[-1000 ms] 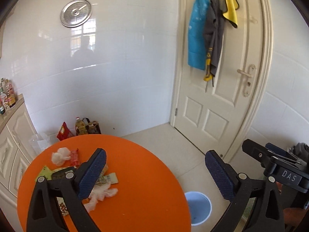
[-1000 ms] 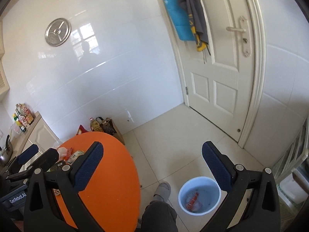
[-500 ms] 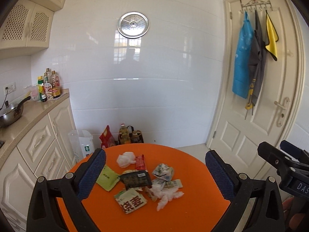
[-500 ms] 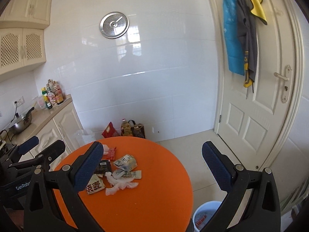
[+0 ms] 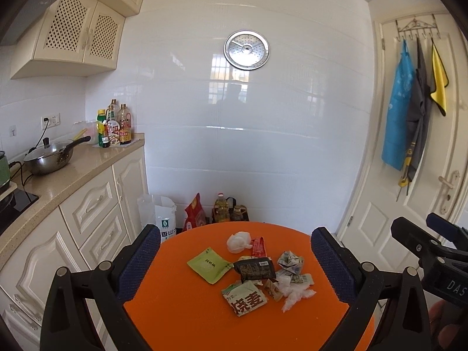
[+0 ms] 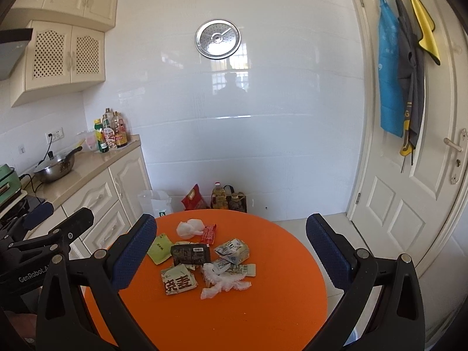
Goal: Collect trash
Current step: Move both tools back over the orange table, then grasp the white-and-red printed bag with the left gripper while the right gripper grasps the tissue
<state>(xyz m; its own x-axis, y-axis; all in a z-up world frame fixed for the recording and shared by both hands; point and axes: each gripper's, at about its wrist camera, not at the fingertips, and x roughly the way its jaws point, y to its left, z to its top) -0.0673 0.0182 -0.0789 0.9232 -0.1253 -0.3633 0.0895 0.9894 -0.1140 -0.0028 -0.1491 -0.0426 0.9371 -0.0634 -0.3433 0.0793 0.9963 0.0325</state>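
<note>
I hold my left gripper (image 5: 235, 266) with its jaws spread wide and nothing between them, and my right gripper (image 6: 231, 253) the same, wide apart and empty; both hang above the near edge of the round orange table (image 5: 181, 307). The trash lies in a loose cluster on the far half of that table: a green sachet (image 5: 209, 264), a dark snack packet (image 5: 256, 268), a white wrapper with red characters (image 5: 245, 297), a red wrapper (image 5: 258, 247), a crumpled carton (image 5: 289, 261) and two wads of white tissue (image 5: 239, 241). Beyond the table, an oil bottle (image 5: 221, 210) and bags stand on the floor against the white tiled wall, where a round steel steamer plate (image 5: 246, 49) hangs. A counter with a lidded wok (image 5: 49, 158) runs along the left, and a white door (image 5: 409, 219) with hung aprons stands at the right. My left view catches the right gripper at its right edge; my right view shows the left gripper (image 6: 44, 234) at its left edge and more bare floor by the door.
</note>
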